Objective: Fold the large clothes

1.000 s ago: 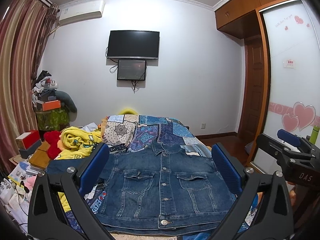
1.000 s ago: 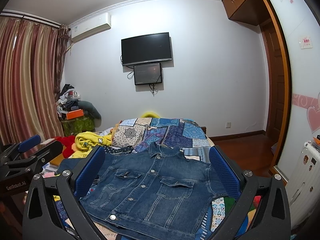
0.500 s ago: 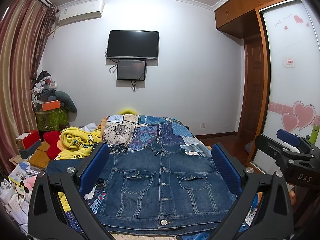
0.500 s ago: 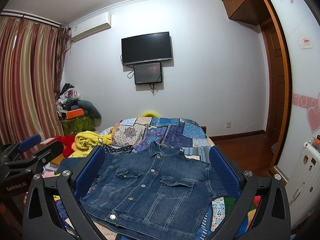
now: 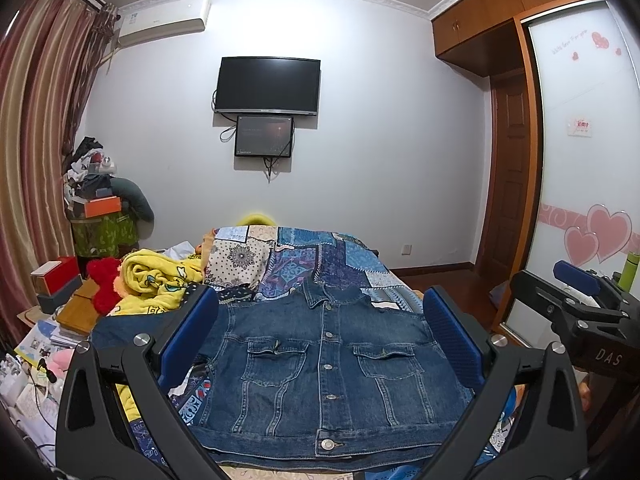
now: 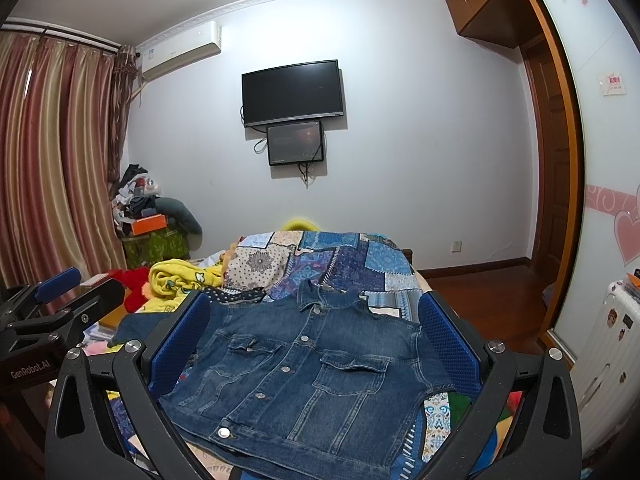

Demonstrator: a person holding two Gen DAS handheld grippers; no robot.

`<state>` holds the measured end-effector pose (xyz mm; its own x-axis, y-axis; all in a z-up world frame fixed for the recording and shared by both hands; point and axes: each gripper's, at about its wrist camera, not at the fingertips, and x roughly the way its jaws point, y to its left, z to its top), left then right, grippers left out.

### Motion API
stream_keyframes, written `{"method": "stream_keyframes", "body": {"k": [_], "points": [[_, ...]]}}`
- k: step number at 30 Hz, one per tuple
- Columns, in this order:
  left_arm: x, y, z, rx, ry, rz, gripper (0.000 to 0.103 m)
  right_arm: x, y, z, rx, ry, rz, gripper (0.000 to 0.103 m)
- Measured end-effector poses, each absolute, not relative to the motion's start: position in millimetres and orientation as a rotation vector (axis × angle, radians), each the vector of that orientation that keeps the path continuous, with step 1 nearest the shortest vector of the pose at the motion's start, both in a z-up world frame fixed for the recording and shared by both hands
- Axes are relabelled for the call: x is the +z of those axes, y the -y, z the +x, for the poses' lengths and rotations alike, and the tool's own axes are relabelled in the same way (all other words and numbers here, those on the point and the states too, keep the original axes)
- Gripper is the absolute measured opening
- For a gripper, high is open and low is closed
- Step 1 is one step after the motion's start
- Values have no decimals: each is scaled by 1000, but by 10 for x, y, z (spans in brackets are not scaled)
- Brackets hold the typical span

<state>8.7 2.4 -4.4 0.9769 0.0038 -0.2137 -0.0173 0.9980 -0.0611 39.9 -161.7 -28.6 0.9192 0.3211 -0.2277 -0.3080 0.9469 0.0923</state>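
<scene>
From the left wrist view, the left gripper (image 5: 320,336) hangs spread wide, holding nothing, above a denim jacket (image 5: 328,364) lying buttoned and flat at the near end of the bed (image 5: 304,256) — patchwork quilt beneath, yellow blanket (image 5: 160,280) at its left edge. From the right wrist view, the right gripper (image 6: 316,340) is likewise agape and empty over the jacket (image 6: 304,372); a television (image 6: 293,93) (screen dark) hangs on the far wall, striped curtains (image 6: 52,160) at left.

Patchwork quilt (image 5: 320,264) on bed; yellow blanket (image 5: 160,280) beside; TV (image 5: 267,85) on wall.
</scene>
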Motion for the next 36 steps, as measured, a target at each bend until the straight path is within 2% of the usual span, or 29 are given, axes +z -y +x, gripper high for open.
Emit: {"method": "stream_keyframes", "body": {"k": [21,29,36], "points": [[-299,-372,667,57,-318,-103,103,-498,1433,920,335,-379,35,103],[-639,-1000,1266,184,-409,-189,103,-703,1219,1402,334,-472,23,103],[-1231,-1899,1692,348,-499,-279,103,-1036,1101,1902,303,-584,-16,103]]}}
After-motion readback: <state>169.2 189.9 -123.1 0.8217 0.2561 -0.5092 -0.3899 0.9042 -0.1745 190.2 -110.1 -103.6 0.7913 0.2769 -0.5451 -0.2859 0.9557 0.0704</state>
